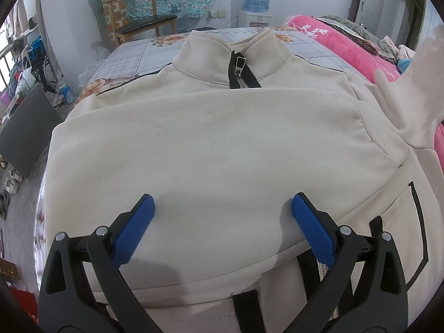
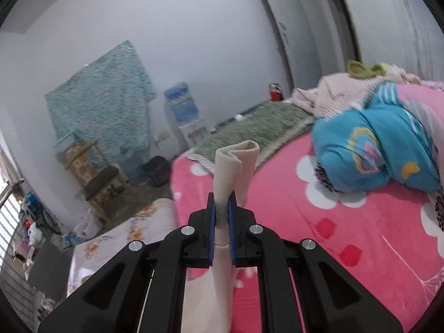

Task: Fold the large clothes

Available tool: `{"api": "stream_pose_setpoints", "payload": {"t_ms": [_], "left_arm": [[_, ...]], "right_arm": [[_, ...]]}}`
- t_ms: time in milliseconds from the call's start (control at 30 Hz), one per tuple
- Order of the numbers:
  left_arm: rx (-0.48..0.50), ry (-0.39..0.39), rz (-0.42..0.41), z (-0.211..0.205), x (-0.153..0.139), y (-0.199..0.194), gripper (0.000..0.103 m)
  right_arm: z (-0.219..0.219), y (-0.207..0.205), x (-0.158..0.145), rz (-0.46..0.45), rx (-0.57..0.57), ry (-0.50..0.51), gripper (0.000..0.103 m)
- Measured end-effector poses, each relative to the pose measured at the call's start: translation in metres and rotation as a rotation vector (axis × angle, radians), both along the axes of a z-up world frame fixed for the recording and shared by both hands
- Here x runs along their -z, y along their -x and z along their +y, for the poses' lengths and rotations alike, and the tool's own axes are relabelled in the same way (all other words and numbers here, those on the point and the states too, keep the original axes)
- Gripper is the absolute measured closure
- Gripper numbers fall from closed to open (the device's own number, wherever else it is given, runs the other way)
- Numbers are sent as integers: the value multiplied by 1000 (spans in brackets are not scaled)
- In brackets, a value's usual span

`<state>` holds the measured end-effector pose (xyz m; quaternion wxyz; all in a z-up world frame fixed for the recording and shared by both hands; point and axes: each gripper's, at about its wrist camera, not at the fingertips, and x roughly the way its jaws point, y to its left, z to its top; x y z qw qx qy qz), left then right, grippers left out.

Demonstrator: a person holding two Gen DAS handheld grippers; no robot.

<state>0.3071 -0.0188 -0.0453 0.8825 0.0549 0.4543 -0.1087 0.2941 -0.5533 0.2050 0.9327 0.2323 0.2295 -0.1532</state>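
Note:
A cream zip-up jacket (image 1: 216, 138) lies front up on the bed, collar at the far end, with one sleeve folded flat across its chest. My left gripper (image 1: 222, 208) hovers open just above that folded sleeve, blue pads wide apart and nothing between them. The jacket's other sleeve (image 1: 416, 88) rises off the bed at the right edge of the left wrist view. In the right wrist view my right gripper (image 2: 222, 206) is shut on that sleeve's cuff (image 2: 236, 158), which sticks up past the pads, lifted above the pink blanket.
A pink flowered blanket (image 2: 347, 222) covers the bed's right side, with a blue bundle of clothes (image 2: 374, 149) on it. The checked flowered sheet (image 1: 155, 52) shows beyond the collar. A wooden chair (image 1: 138, 19) and a water dispenser (image 1: 256, 2) stand by the far wall.

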Motion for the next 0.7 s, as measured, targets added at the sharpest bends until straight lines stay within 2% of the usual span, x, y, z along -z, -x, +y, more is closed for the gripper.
{"api": "stream_pose_setpoints", "payload": {"t_ms": [367, 700], "left_arm": [[0, 0, -1, 0, 0, 0, 7], [-1, 3, -1, 0, 0, 1, 7]], "right_arm": [[87, 1, -50, -60, -148, 67, 95], [138, 0, -62, -41, -216, 73, 95]]}}
